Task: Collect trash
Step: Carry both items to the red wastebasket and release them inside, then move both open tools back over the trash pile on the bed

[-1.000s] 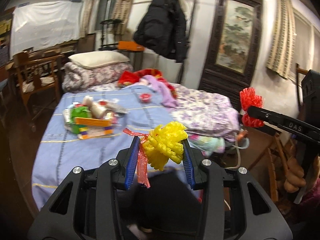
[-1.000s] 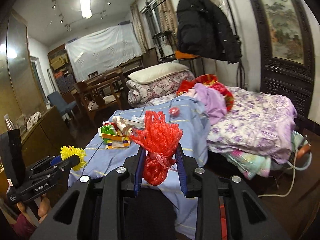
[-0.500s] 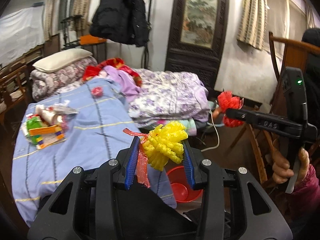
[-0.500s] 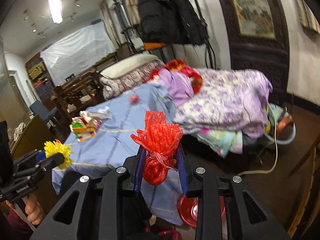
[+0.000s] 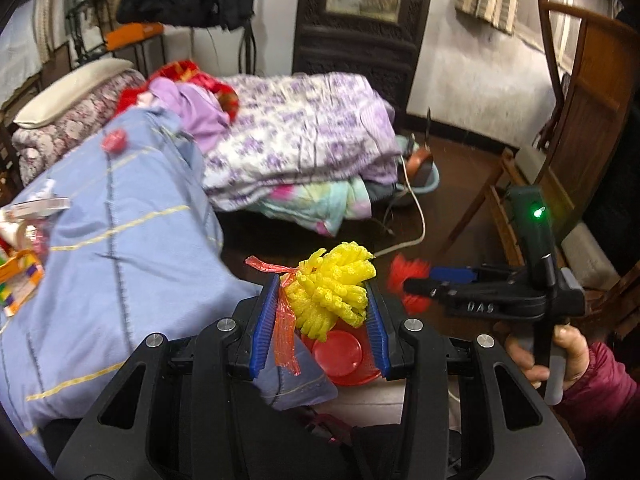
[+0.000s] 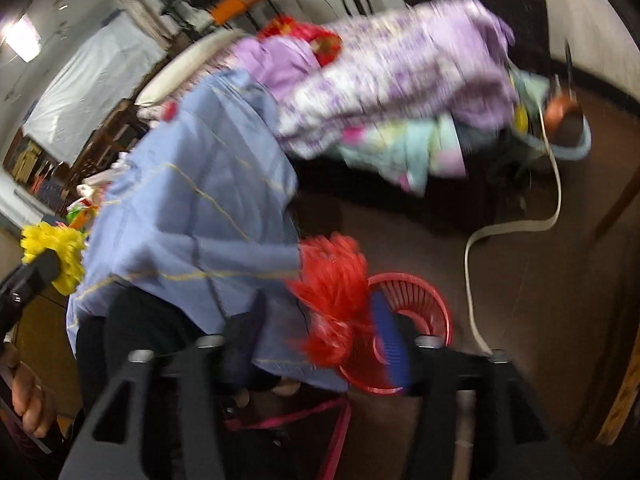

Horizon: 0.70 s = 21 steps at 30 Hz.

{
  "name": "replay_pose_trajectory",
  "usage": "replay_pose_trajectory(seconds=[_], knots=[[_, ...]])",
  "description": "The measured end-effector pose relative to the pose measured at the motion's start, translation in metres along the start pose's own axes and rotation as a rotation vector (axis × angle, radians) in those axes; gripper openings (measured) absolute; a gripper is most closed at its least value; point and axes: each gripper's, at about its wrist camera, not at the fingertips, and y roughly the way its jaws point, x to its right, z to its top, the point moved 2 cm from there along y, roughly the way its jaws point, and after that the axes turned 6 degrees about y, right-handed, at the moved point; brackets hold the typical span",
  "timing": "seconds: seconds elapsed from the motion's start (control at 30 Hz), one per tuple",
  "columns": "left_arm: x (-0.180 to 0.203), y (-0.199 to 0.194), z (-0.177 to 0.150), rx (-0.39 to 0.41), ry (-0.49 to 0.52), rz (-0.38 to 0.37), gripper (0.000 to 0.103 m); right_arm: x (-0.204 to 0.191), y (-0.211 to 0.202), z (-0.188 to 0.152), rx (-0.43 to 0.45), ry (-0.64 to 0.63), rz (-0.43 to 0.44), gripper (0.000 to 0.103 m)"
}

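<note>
- Trash is in hand on both sides: a yellow foam net (image 5: 334,288) with a red plastic strip (image 5: 285,332) beside it sits clamped between the blue pads (image 5: 262,326) of the left gripper (image 5: 320,322), and a red foam net (image 6: 332,300) is pinched in the right gripper (image 6: 348,320), though that view is blurred
- Below both bundles, a red basket (image 6: 416,300) stands on the dark floor at the corner of the bed; seen past the left gripper it lies directly under the yellow net, so I judge it to be the drop target
- Blue bedspread (image 5: 120,248) hangs just beside the basket's rim, and a white cable (image 6: 472,272) trails across the floor near it
- Further trash, a pile of wrappers (image 5: 20,264) and a small red piece (image 5: 114,140), lies on the bed, well apart from the basket
- Risk, in my judgement: foam this light could spring off the rim or catch on the pads at release, especially if the right gripper opens while off-centre
- Releasing both at once could send one net onto the overhanging bedspread or the floor
</note>
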Motion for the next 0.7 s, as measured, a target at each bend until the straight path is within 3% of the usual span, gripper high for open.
replay_pose_trajectory(seconds=[0.13, 0.4, 0.43, 0.53, 0.7], knots=[[0.01, 0.036, 0.005, -0.065, 0.021, -0.033, 0.041, 0.02, 0.007, 0.0, 0.014, 0.053, 0.014, 0.062], [0.04, 0.094, 0.011, -0.178, 0.088, -0.11, 0.044, 0.054, -0.02, 0.018, 0.131, 0.165, 0.054, 0.064], [0.044, 0.099, 0.011, -0.187, 0.099, -0.115, 0.047, 0.056, -0.021, 0.018, 0.135, 0.167, 0.053, 0.064], [0.052, 0.103, 0.013, -0.191, 0.117, -0.113, 0.068, 0.059, -0.023, 0.019, 0.135, 0.164, 0.053, 0.065], [0.046, 0.092, 0.018, -0.159, 0.103, -0.075, 0.078, 0.058, -0.027, 0.021, 0.142, 0.156, 0.061, 0.065]])
